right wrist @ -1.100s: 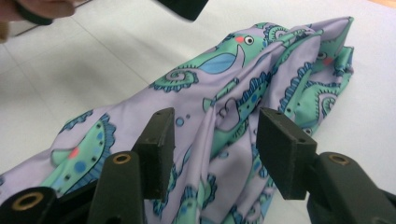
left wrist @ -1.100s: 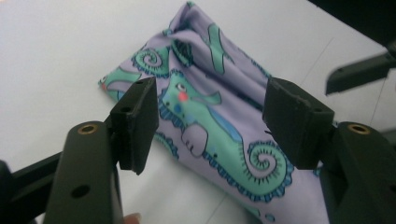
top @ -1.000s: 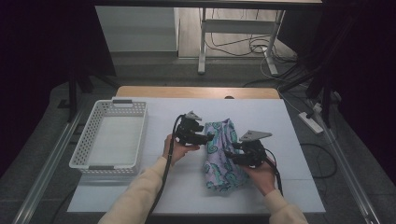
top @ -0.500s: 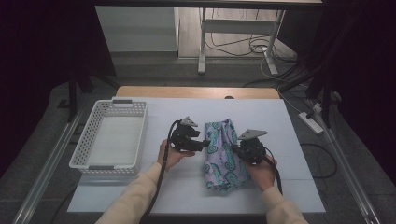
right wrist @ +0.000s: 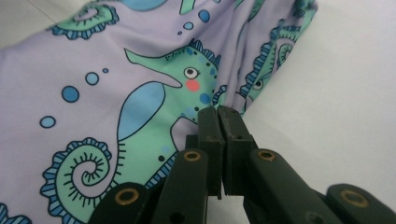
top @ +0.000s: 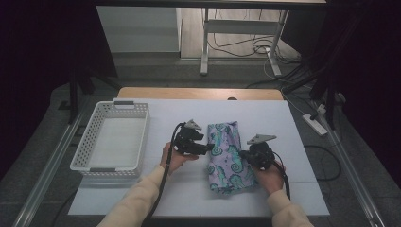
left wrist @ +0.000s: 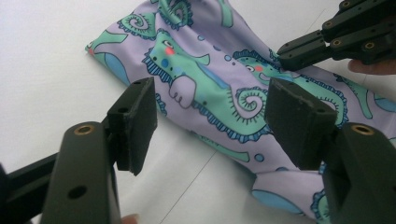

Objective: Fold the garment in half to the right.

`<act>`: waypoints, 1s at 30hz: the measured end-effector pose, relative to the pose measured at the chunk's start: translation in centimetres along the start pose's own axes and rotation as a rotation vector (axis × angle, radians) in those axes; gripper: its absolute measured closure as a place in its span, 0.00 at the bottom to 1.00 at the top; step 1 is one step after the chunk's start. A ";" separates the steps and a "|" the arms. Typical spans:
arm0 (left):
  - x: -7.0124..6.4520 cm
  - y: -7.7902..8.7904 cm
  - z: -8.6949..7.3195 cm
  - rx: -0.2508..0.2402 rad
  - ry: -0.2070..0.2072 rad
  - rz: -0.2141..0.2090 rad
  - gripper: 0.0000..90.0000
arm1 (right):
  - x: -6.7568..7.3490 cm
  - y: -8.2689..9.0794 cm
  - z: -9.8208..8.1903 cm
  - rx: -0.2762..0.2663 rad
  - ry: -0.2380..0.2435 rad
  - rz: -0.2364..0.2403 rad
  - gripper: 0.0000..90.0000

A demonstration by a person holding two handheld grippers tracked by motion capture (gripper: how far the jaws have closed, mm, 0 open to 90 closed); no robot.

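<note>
Table, white-topped, carried everything. White slotted basket sat at 9 o'clock of the work, nothing in it, well apart from both hands. Folded cloth (lilac, green seahorse print) lay flat just right of centre, long axis running 12 to 6, with a bunched fold along its right edge.

Left gripper sat at 9 o'clock of the cloth, jaws gaping on either side of the near edge, pads not touching the fabric; nothing held. It had barely shifted from a second before.

Right gripper was at 3 o'clock of the cloth. Its jaws had just been closing: half open a second ago, now pressed together on the bunched right edge, a pinch of fabric caught at the tips (thin fold, hard to see how much). In the earlier high view it stood off the edge a little; now it was down on it.

Judgement: right side grip secured, left side not yet. Likely next: left jaws close on the opposite edge so both can lift or refold the cloth, maybe toward the basket.
</note>
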State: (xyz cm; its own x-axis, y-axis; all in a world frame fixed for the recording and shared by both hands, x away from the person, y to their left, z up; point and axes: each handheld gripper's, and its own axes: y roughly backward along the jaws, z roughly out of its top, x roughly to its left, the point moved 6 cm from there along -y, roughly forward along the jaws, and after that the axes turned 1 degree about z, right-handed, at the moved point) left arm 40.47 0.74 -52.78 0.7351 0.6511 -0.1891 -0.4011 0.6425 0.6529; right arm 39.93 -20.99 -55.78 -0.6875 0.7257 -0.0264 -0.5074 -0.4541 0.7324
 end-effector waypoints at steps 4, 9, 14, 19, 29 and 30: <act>0.1 -0.2 -0.2 0.012 -0.003 0.001 0.38 | -0.1 -0.2 -0.1 -0.001 0.002 -0.004 0.97; 0.1 -0.3 -0.3 0.015 -0.002 0.000 0.38 | -0.1 -0.1 -0.1 -0.010 0.004 -0.005 0.93; 0.1 -0.3 -0.3 0.013 -0.005 -0.002 0.38 | 0.3 0.4 0.9 -0.061 0.035 -0.035 0.65; 0.2 -0.3 -0.3 0.012 -0.001 -0.003 0.38 | 0.4 0.6 2.8 -0.112 0.031 -0.020 0.58; 0.2 -0.2 -0.3 0.008 0.005 -0.004 0.38 | -0.8 -0.5 5.7 -0.147 0.003 -0.019 0.54; 0.2 -0.1 -0.3 0.006 0.005 -0.004 0.38 | -1.0 -0.6 5.9 -0.151 0.004 -0.021 0.54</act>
State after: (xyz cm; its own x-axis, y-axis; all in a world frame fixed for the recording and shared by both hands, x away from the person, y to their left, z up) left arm 40.49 0.88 -53.10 0.7338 0.6505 -0.1960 -0.3943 0.6428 0.6568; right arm 44.00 -18.35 -52.16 -0.6775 0.7343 -0.0435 -0.5940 -0.5113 0.6211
